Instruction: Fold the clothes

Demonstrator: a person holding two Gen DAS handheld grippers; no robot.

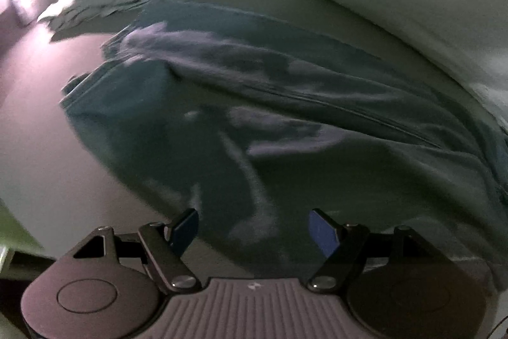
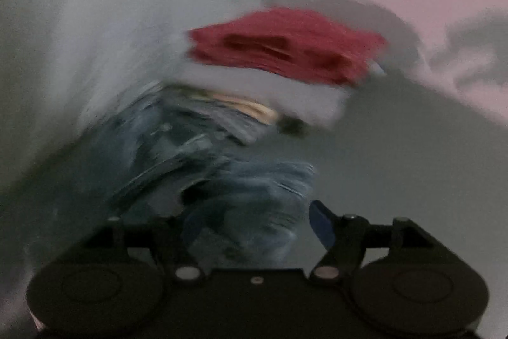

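Left gripper [image 1: 254, 231] spread, empty, over the dark garment [image 1: 238, 123] rumpled on the counter [image 1: 41, 129]. Right gripper [image 2: 257, 231] likewise spread above denim [image 2: 222, 180] (view blurred), red stack [image 2: 285, 45] beyond. Risk: pinching one layer only, dragging creases into the fold.

- The left gripper [image 1: 254, 231] has a dark grey body with a ribbed centre plate and a small pale mark.
- Round discs sit at each side; silver screws fix black link arms.
- Its fingers [image 1: 324, 232] carry blue pads.
- The right gripper [image 2: 254, 227] is black, alike in shape, blurred.
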